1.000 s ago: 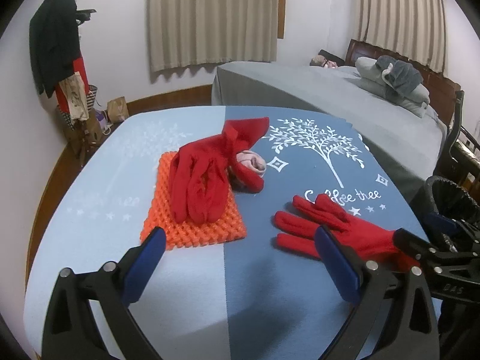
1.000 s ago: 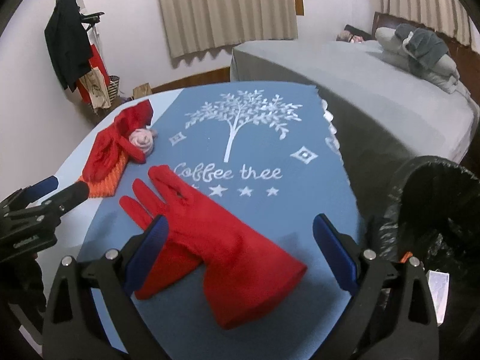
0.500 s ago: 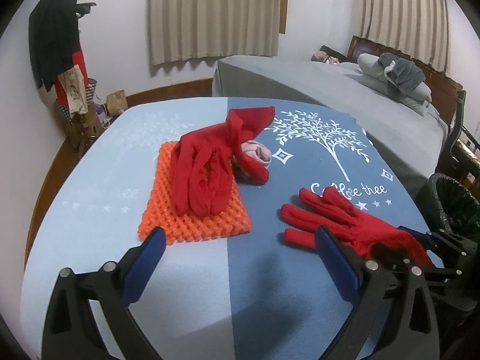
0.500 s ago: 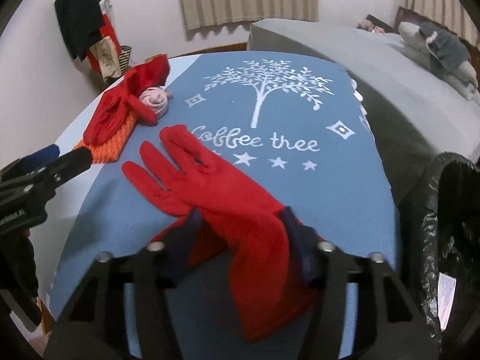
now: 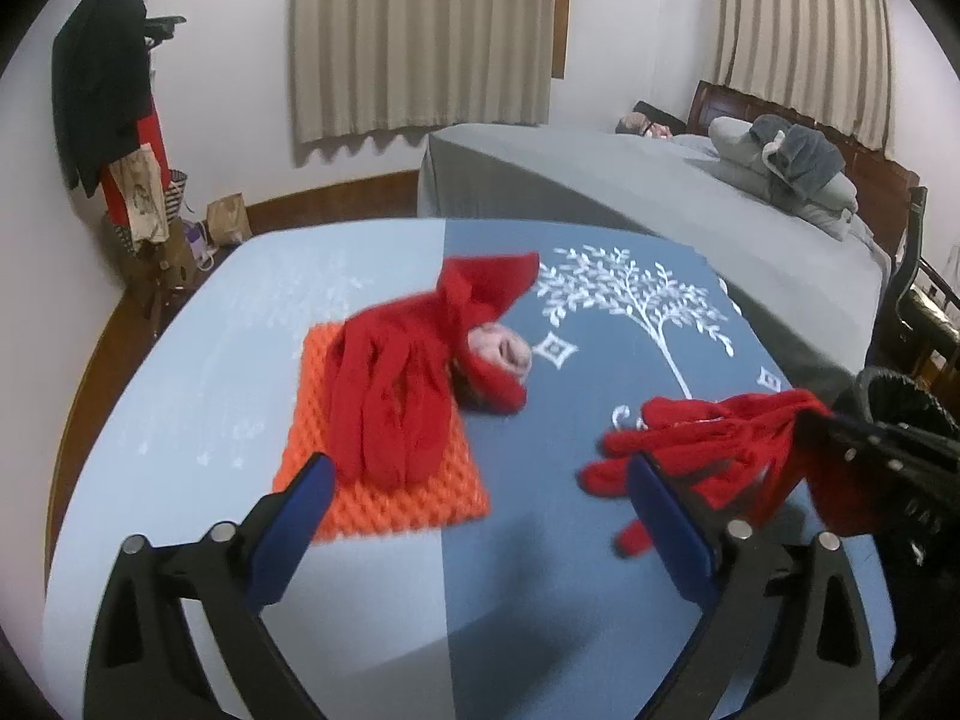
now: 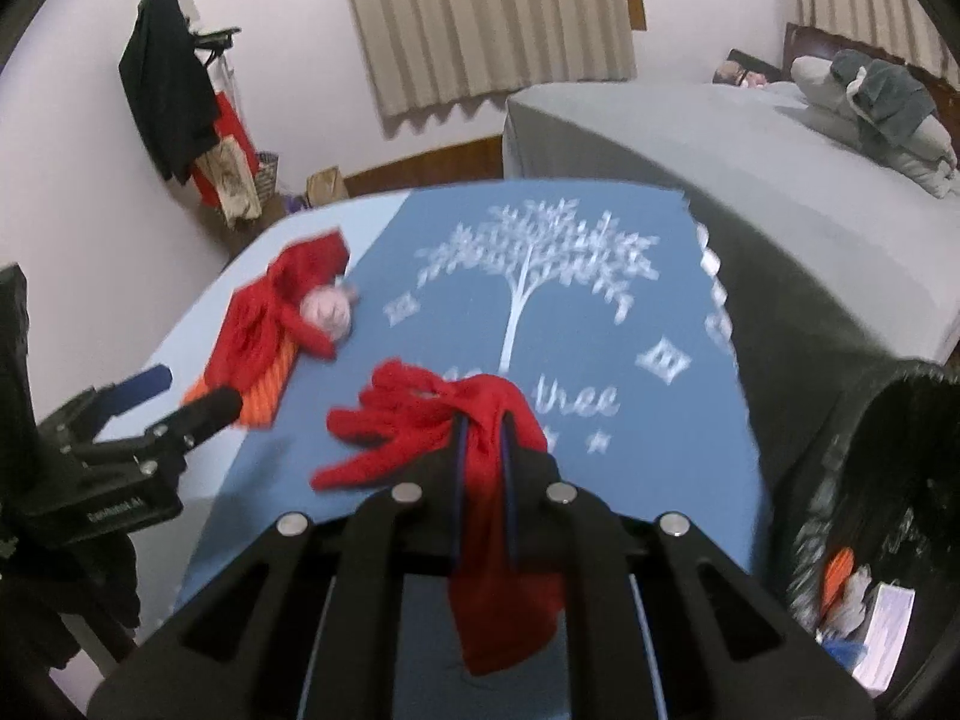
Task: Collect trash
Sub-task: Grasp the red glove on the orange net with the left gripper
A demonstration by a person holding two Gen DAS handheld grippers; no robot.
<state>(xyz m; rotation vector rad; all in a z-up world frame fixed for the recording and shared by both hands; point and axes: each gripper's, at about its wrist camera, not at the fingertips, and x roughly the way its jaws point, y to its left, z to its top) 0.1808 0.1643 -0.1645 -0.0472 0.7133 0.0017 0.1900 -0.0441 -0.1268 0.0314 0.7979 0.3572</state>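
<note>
— Right gripper (image 6: 480, 420): clenched on the red glove (image 6: 420, 414), cuff bunched between the pads and hanging back toward the camera; fingers of the glove trailing forward and left, drooping just above the blue tablecloth (image 6: 630, 480).

— Bearing of the destination?

— Black-lined trash bin (image 6: 864, 510) just beside the table edge, to the right of the gripper and lower; scraps already inside; long axis of the glove running away from the bin, so a swing rightward judged necessary.

— Left gripper (image 5: 480, 516)?

— Released, jaws wide, nothing between; hovering near the orange mat (image 5: 384, 480) carrying a second red glove (image 5: 396, 396), with a pink wad (image 5: 504, 354) touching it; right hand plainly nearer the bin.

— Change from a second ago?

— Then flat on the cloth between open jaws; now pinched and lifted, glove crumpled; left side unchanged.
</note>
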